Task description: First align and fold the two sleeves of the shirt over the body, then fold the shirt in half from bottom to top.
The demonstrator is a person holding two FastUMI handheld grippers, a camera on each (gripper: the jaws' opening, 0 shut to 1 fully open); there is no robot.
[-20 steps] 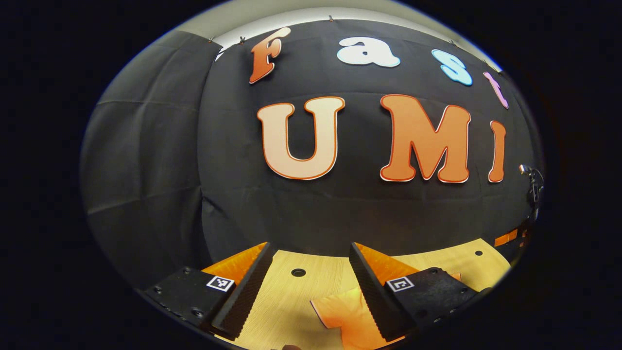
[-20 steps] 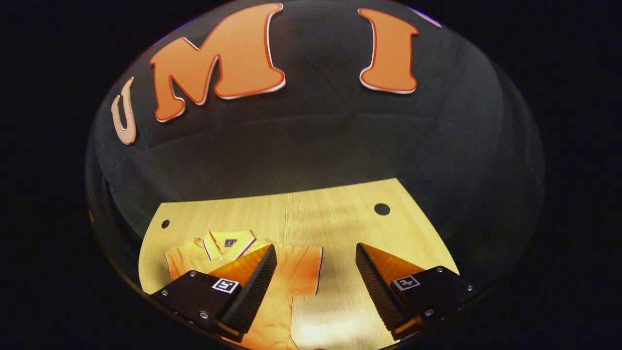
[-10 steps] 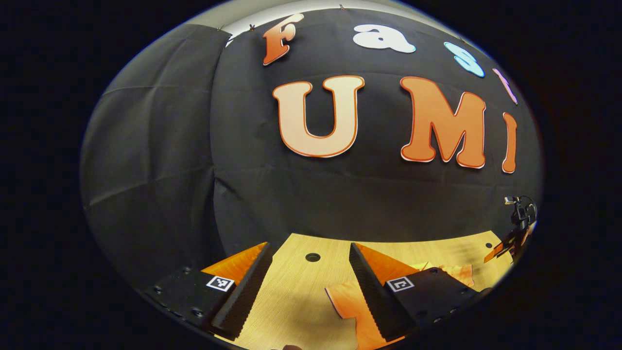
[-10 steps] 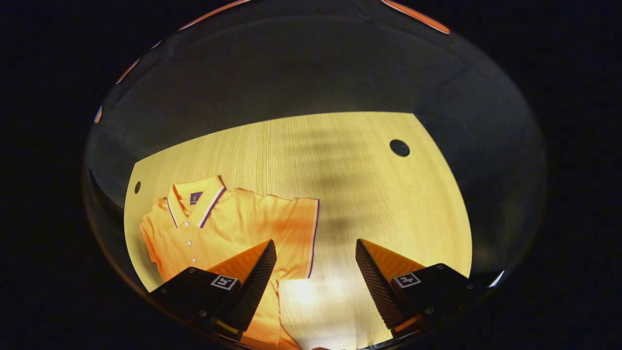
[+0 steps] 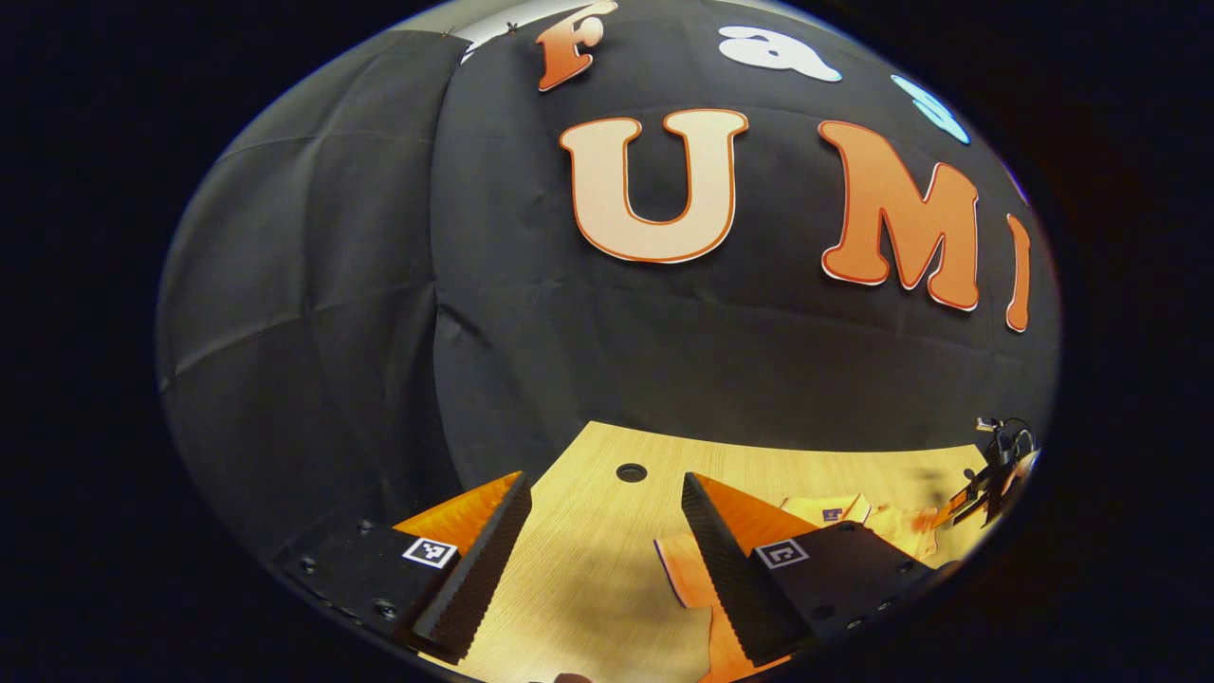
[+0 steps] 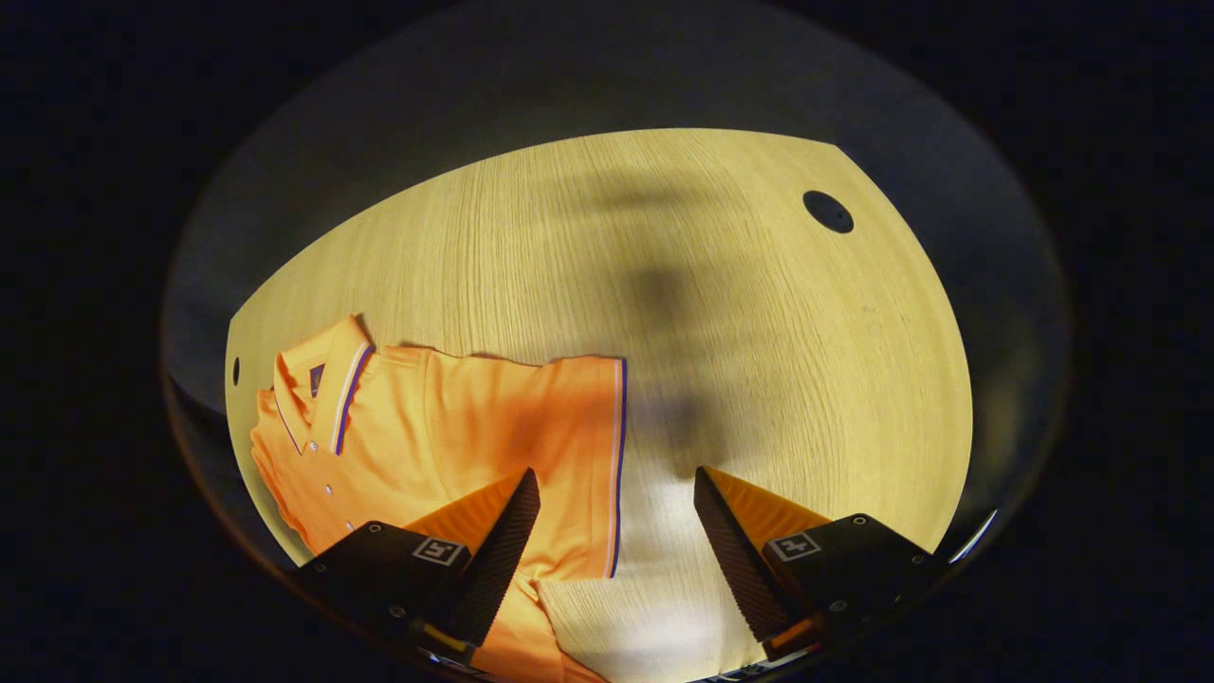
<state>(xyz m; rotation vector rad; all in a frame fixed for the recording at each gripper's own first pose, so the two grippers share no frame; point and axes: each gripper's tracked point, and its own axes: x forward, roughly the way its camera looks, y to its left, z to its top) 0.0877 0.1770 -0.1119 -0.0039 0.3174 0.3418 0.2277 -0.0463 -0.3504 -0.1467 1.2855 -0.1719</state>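
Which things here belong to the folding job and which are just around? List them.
Belonging to the job:
- orange short-sleeved polo shirt, lying flat
- its striped sleeve cuff
- left gripper, fingers apart
- right gripper, fingers apart

Just around:
- light wooden table
- round dark hole in the table

You get a dim booth; soft shadows and glare mark the pale wooden tabletop (image 6: 759, 360); edges bend strongly.
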